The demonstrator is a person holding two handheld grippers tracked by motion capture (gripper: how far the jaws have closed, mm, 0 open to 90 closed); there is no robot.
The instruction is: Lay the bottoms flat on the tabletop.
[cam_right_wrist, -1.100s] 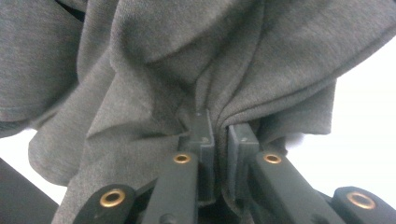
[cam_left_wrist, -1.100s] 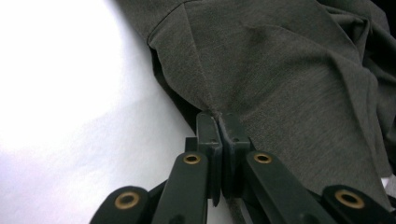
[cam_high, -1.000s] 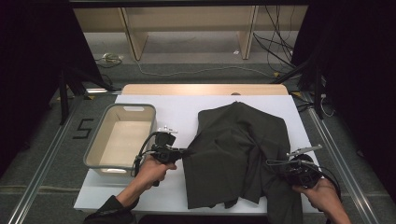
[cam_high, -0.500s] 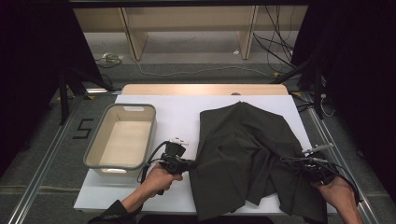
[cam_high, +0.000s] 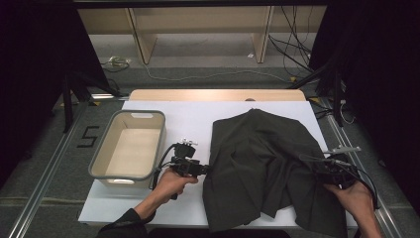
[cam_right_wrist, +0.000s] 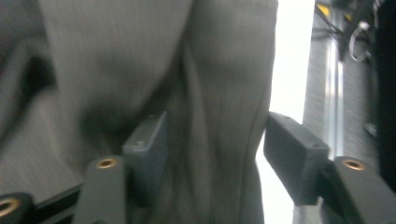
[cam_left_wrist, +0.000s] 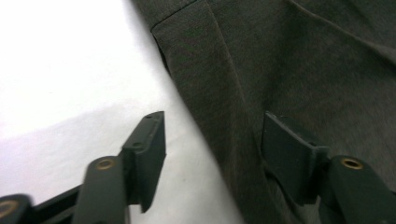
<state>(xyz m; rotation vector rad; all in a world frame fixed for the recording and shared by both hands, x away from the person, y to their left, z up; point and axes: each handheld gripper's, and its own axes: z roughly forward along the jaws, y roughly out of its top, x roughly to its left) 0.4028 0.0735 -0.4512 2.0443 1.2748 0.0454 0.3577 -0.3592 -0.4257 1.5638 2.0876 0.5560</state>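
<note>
Both grippers [cam_high: 204, 169] [cam_high: 317, 168] low, level — jaws just opened (garment [cam_high: 262, 163] between).

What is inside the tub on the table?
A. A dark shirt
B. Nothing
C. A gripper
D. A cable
B: the tub shows only its bare pale floor, while the dark cloth lies spread on the white table beside it, apart from the tub.
</note>
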